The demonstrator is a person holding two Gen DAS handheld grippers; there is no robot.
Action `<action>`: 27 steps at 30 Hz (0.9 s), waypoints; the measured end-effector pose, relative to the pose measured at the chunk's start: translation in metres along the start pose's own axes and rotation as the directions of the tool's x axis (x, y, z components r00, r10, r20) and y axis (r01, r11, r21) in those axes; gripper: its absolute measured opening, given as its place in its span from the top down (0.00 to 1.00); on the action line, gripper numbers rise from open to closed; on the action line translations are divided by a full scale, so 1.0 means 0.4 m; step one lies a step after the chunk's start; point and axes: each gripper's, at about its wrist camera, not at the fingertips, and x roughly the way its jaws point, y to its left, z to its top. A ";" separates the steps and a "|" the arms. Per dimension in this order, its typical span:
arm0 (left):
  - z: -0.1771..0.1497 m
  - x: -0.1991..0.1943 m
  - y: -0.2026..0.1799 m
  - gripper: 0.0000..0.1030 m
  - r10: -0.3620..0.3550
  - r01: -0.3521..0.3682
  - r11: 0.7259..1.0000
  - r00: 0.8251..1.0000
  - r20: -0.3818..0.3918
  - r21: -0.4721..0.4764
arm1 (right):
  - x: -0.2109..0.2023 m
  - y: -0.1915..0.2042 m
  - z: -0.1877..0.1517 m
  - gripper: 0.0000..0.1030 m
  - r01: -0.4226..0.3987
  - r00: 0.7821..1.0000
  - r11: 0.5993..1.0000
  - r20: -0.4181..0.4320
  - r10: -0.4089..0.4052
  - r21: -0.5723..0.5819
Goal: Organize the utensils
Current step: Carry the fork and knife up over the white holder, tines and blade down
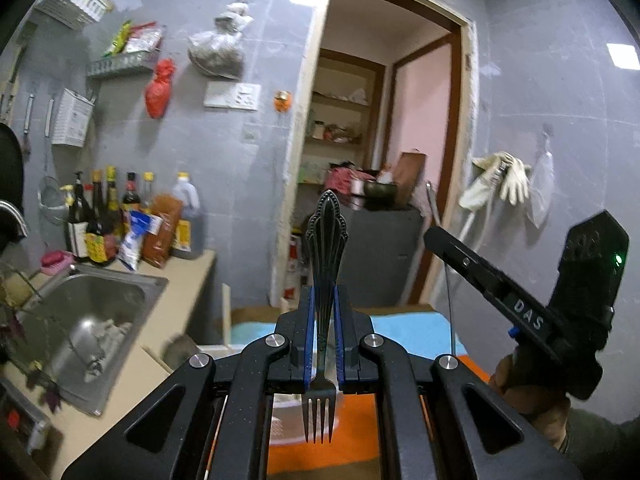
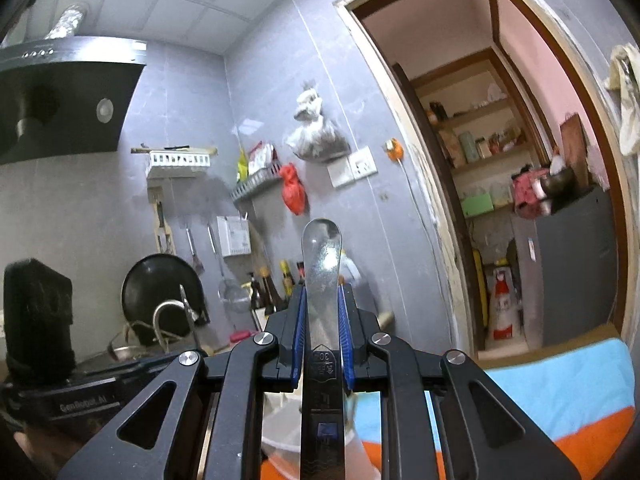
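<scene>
My left gripper is shut on a dark ornate fork. The fork's handle points up and away and its tines hang toward the camera. My right gripper is shut on a flat shiny steel utensil with a rounded handle end pointing up. Its working end runs out of the bottom of the view. The right gripper's body shows at the right of the left wrist view. A pale container sits below the right gripper, partly hidden.
A steel sink and a counter with sauce bottles lie to the left. An orange and blue cloth covers the surface below. A doorway opens ahead. A black pan and a range hood are at the left.
</scene>
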 end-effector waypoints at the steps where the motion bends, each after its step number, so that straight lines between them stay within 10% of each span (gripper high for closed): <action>1: 0.011 0.001 0.016 0.94 0.011 -0.011 1.000 1.000 0.009 -0.004 | 0.011 0.008 0.001 0.87 -0.001 1.000 1.000 0.008 0.001 -0.005; 27: -0.037 0.078 0.250 0.94 0.144 -0.137 0.988 0.986 0.084 -0.077 | 0.142 0.023 -0.122 0.87 0.070 0.985 0.997 0.159 -0.074 0.032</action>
